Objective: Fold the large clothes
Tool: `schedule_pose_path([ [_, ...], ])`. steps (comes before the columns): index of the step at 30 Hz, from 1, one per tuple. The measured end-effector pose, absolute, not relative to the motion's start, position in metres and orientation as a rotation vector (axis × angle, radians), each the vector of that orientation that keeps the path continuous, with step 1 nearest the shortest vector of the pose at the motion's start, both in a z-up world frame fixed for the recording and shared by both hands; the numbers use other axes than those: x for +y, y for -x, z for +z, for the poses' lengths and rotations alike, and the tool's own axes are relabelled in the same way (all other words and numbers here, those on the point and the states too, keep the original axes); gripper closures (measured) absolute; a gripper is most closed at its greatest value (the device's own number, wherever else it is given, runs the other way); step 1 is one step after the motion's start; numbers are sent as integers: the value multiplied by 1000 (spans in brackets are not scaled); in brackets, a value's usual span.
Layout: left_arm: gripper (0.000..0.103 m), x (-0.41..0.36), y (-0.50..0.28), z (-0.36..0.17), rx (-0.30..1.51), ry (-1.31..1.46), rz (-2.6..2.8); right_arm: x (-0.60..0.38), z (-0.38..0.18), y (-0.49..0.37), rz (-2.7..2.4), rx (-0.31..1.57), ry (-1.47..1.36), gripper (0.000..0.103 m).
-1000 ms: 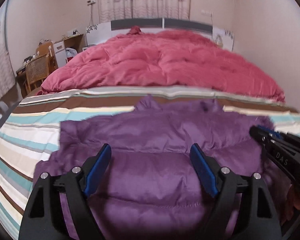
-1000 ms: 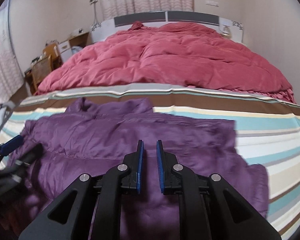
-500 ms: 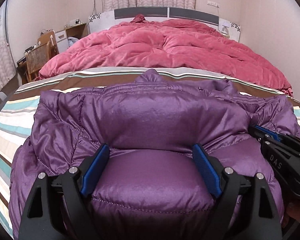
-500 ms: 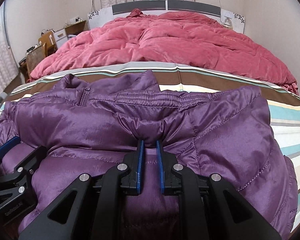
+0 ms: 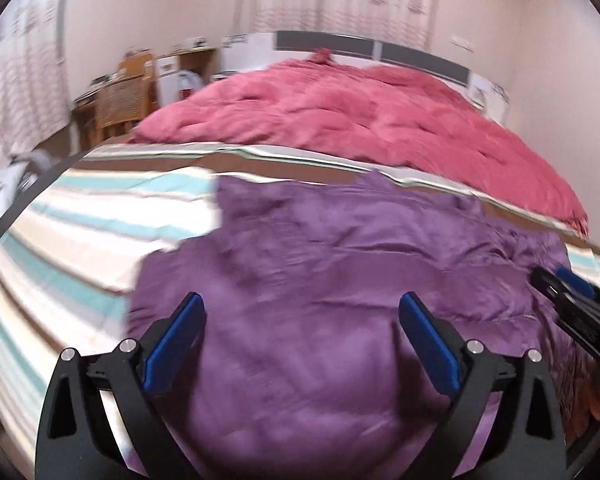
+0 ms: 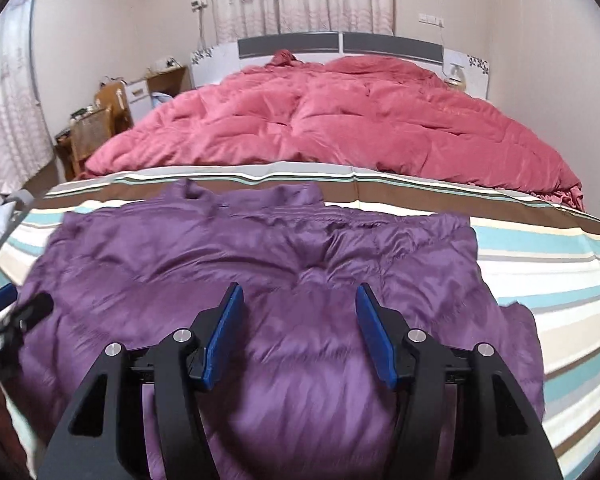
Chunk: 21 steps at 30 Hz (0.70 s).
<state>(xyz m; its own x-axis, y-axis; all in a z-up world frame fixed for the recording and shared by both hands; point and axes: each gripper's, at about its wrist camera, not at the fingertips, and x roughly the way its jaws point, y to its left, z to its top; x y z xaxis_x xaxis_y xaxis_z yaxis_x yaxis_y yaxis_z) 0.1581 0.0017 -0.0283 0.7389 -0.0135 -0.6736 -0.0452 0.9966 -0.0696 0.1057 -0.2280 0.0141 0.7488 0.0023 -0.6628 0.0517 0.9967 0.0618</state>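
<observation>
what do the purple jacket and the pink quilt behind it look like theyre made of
Purple jacket: apparently a thin synthetic shell, perhaps nylon, over puffy filling; it shows a soft sheen and stitched quilt lines.
Pink quilt: seemingly a smooth, faintly glossy woven cover over thick filling; it billows in stitched panels. Exact fibres cannot be told.

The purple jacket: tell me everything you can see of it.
The purple jacket is a shiny, quilted, puffy garment, lying spread flat on the striped sheet, its stand-up collar toward the pink quilt. Its surface is wrinkled. Both the left gripper and right gripper hover open over its near part, gripping nothing.
</observation>
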Motion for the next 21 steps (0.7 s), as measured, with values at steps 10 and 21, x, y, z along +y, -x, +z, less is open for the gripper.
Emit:
schedule_pose_path([
  [10, 6, 92, -129, -58, 815, 255, 116, -191, 20, -55, 125, 731, -102, 74],
  [21, 8, 77, -124, -90, 860, 452, -65, -175, 13, -45, 165, 755, -111, 81],
])
